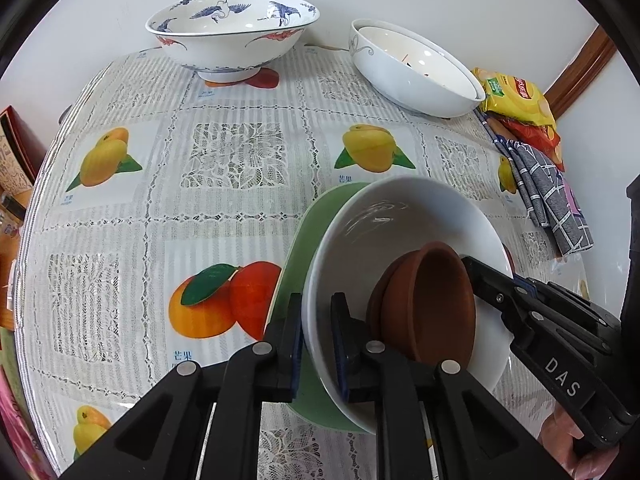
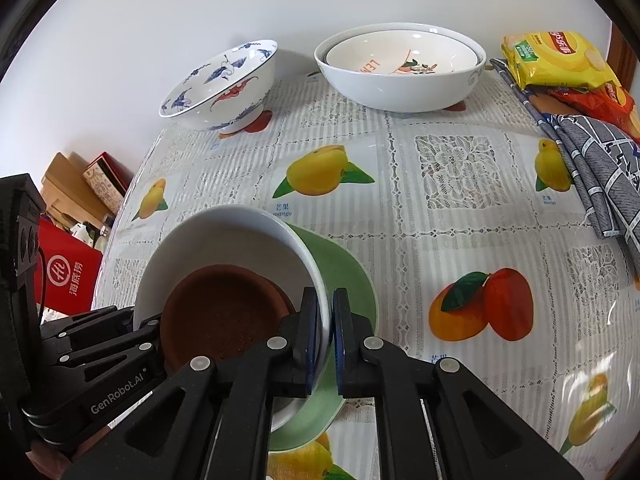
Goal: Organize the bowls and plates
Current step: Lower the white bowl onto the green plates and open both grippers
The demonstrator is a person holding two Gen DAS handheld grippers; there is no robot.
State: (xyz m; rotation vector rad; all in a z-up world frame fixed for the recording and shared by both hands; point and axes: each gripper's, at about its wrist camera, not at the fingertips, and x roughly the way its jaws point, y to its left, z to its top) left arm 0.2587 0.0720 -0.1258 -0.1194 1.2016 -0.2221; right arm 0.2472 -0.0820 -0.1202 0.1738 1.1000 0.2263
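**Both grippers pinching the white bowl's rim**

The white bowl (image 1: pixel 400 240), carrying brown saucers (image 2: pixel 224 312), is sitting on the green plate (image 2: pixel 348 276). Left gripper (image 1: pixel 316 344) and right gripper (image 2: pixel 324 340) are clamping opposite rims; neither is nearer.

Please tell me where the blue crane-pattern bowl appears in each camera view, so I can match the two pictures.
Left wrist: crane-pattern bowl at top centre, near the wall.
Right wrist: it sits upper left, near the wall.
Shared landmark: the nested white bowls stand to its right in both.
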